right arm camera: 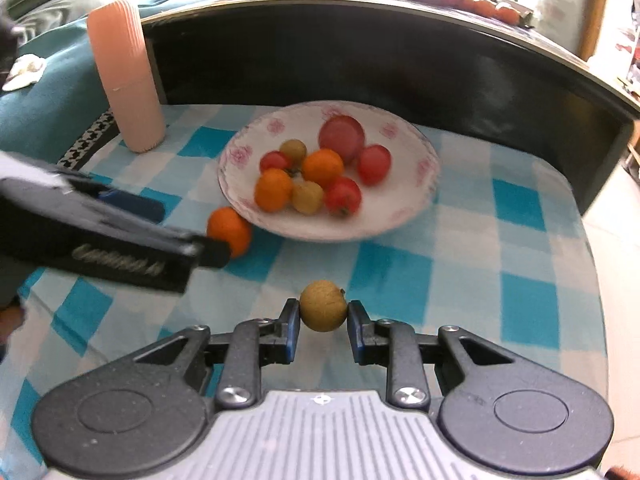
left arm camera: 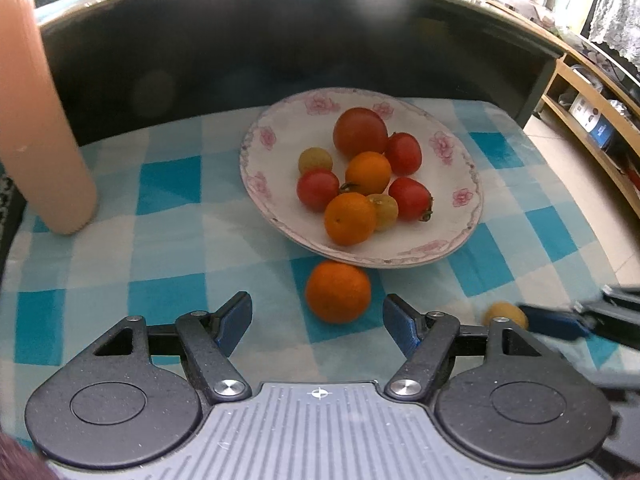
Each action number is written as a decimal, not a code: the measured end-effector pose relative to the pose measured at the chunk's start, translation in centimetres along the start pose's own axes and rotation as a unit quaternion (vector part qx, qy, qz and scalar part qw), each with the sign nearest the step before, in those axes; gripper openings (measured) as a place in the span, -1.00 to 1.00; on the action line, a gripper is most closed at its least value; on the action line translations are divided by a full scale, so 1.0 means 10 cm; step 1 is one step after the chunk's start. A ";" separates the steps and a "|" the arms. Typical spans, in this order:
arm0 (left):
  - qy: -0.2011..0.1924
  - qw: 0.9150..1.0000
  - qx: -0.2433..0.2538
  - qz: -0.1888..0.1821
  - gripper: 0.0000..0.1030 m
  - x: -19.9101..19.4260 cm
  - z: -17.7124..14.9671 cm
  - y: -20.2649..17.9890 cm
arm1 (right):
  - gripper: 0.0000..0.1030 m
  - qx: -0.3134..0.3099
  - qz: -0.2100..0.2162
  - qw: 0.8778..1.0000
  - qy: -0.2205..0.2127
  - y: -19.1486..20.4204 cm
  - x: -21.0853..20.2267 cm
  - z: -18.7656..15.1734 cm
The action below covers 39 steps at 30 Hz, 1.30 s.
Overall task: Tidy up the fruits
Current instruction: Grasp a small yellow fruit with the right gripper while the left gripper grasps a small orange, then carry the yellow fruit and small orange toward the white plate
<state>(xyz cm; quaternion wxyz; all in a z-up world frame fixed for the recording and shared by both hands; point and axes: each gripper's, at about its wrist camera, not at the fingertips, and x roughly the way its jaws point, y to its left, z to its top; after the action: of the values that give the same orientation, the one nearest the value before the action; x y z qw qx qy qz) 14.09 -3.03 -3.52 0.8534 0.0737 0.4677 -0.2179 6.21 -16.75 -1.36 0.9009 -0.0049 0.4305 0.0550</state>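
A white floral plate (left arm camera: 452,236) (right arm camera: 400,216) holds several tomatoes, oranges and yellow-brown longans. A loose orange (left arm camera: 338,292) (right arm camera: 230,230) lies on the checked cloth just in front of the plate. My left gripper (left arm camera: 317,322) is open, its jaws on either side of that orange and slightly short of it. My right gripper (right arm camera: 323,322) is shut on a small yellow-brown longan (right arm camera: 323,306), held at the fingertips low over the cloth. That longan also shows in the left wrist view (left arm camera: 506,314) at the right.
A tall pink ribbed cylinder (left arm camera: 38,120) (right arm camera: 126,76) stands at the cloth's back left. A dark raised table edge (left arm camera: 280,40) runs behind the plate. The blue-and-white checked cloth (right arm camera: 500,248) ends at the right over a tiled floor.
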 end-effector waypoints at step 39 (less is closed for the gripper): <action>0.052 0.998 0.045 0.013 -0.12 -0.64 -0.88 -0.31 | -0.19 0.018 0.002 0.999 0.035 0.23 -0.60 -0.60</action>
<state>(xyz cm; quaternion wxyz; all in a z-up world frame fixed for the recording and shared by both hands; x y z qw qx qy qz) 2.97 -0.98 -2.77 0.8267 0.1294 0.4998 -0.2237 -2.42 -15.37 -0.45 0.8851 0.0104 0.4626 0.0489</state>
